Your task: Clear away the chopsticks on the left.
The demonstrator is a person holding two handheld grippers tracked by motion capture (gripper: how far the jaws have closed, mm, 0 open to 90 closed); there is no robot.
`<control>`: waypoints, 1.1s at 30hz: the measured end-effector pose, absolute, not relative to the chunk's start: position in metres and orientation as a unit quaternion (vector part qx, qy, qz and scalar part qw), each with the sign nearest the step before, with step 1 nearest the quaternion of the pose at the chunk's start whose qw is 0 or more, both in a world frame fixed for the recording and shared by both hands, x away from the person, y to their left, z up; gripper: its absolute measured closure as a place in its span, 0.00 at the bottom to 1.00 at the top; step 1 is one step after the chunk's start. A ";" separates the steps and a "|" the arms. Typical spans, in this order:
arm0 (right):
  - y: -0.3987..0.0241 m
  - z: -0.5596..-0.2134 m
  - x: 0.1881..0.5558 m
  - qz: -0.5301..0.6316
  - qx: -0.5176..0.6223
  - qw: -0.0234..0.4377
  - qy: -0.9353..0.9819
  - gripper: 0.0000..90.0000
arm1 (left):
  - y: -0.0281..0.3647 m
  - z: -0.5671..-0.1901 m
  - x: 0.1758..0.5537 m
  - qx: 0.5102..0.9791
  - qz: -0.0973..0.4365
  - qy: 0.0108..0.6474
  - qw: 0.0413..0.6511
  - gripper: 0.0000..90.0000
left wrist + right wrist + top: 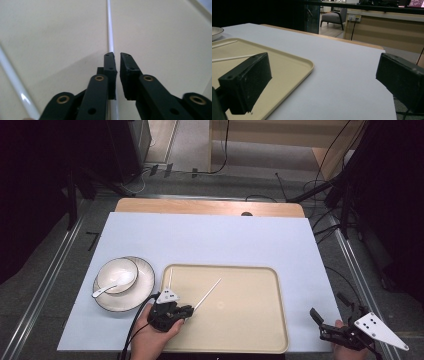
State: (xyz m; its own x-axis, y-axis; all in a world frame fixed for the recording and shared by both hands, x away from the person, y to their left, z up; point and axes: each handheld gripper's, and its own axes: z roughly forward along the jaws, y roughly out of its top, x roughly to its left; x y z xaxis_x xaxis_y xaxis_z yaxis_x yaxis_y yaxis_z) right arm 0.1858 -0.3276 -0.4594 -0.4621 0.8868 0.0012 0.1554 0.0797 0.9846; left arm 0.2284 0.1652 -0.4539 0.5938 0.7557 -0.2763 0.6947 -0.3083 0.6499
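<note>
From above, our left gripper [186,312] grips a chopstick [206,294] low on the tray [240,340]; the right gripper [320,320] waits beside it. Along the left jaws, they pinch the stick's end (lift level, or it pivots). The right jaws gape, empty.

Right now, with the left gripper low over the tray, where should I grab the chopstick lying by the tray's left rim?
Grip the left chopstick around mid-length, coming straight down from above with the jaws set across it. It is thin and lies flat on the tray, close along the raised left rim, so a sideways approach would probably hit the rim.
</note>
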 end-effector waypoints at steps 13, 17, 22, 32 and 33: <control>-0.326 -0.460 0.187 0.554 0.396 0.327 0.655 0.00 | 0.124 -0.459 0.268 0.821 0.035 0.440 0.362 1.00; -0.327 -0.461 0.188 0.554 0.397 0.326 0.655 0.00 | 0.119 -0.464 0.279 0.813 0.033 0.457 0.360 1.00; -0.326 -0.460 0.187 0.555 0.397 0.325 0.655 0.00 | 0.126 -0.463 0.285 0.799 0.053 0.483 0.355 1.00; -0.326 -0.461 0.188 0.555 0.397 0.324 0.656 0.00 | 0.164 -0.463 0.291 0.759 0.088 0.535 0.360 1.00; -0.326 -0.461 0.188 0.555 0.397 0.324 0.656 0.00 | 0.164 -0.463 0.291 0.759 0.088 0.535 0.360 1.00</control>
